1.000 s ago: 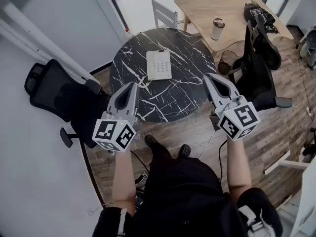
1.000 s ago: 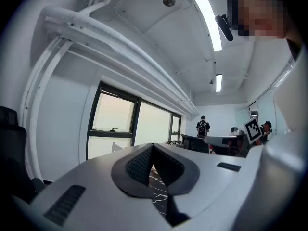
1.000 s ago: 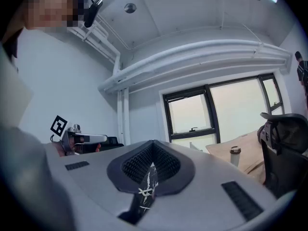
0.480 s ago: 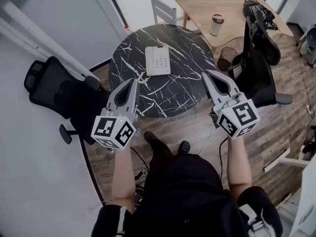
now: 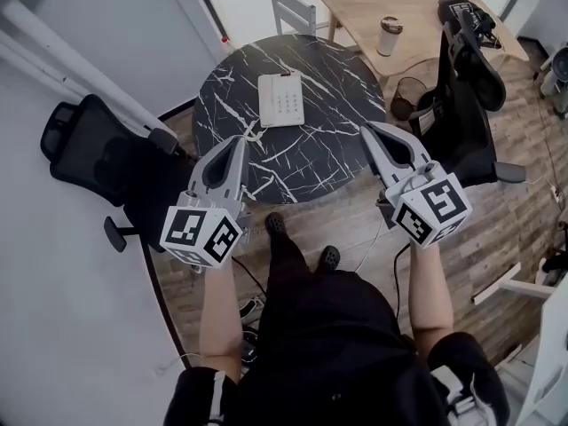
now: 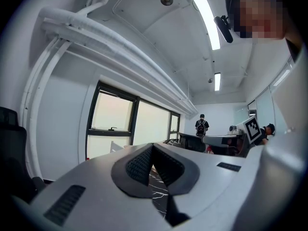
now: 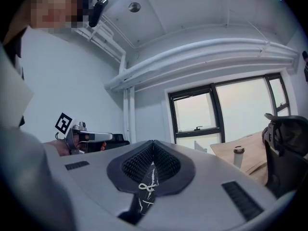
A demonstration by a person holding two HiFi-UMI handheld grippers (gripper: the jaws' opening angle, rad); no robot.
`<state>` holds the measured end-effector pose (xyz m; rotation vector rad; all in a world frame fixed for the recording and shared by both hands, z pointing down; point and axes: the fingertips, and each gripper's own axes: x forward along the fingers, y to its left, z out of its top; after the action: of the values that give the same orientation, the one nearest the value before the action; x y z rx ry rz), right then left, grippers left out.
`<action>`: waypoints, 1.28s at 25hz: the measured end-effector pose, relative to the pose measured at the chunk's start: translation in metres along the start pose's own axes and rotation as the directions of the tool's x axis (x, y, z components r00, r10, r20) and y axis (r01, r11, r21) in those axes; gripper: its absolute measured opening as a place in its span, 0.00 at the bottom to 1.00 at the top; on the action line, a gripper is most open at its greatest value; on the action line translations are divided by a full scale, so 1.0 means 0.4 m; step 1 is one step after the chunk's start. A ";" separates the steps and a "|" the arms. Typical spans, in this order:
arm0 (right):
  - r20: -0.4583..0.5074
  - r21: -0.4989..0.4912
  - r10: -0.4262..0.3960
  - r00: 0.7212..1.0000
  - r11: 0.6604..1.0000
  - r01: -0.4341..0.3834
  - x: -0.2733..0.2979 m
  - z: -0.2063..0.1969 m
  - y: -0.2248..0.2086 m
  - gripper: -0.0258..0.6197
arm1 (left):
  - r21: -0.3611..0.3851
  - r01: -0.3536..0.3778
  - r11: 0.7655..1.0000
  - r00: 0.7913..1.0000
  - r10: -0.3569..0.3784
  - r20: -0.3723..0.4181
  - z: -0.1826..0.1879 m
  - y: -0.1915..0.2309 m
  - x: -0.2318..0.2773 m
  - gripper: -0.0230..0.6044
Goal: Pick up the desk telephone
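White flat desk telephone (image 5: pixel 280 99) on far half of round black marble tabletop (image 5: pixel 311 162), both slightly higher in head view than a second ago, left claw (image 5: pixel 238 140) and right claw (image 5: pixel 366 131) pressed together, empty, well short of it, telephone unseen in gripper views

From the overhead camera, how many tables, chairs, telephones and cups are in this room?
Tables: 2 (marble table, wooden table)
Chairs: 3 (black chair on the left, black chair on the right, pale chair)
Telephone: 1
Cup: 1
Total: 7
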<state>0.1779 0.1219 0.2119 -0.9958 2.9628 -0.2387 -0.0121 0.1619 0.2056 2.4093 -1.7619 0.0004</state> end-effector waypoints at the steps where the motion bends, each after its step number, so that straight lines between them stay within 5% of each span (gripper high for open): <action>1: -0.002 0.014 0.009 1.000 1.000 -0.009 0.004 -0.003 0.000 0.09 | 0.001 0.002 1.000 1.000 -0.002 -0.003 -0.001 0.002 0.002 0.06; 12: -0.024 0.032 -0.001 1.000 0.999 0.002 0.094 -0.025 -0.031 0.09 | 0.009 0.010 1.000 0.999 -0.009 -0.046 -0.028 0.073 0.070 0.06; 27: -0.064 0.013 -0.065 0.996 0.998 0.066 0.317 -0.006 -0.150 0.09 | -0.051 0.189 0.981 0.979 -0.193 -0.068 -0.024 0.216 0.286 0.06; 32: -0.077 0.006 -0.096 0.992 0.995 0.097 0.388 -0.012 -0.169 0.09 | -0.048 0.196 0.979 0.977 -0.199 -0.081 -0.031 0.295 0.342 0.06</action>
<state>0.0945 -0.0238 0.2332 -1.1565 2.9812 -0.2984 -0.0807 -0.0007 0.2455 2.5045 -1.4666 0.0443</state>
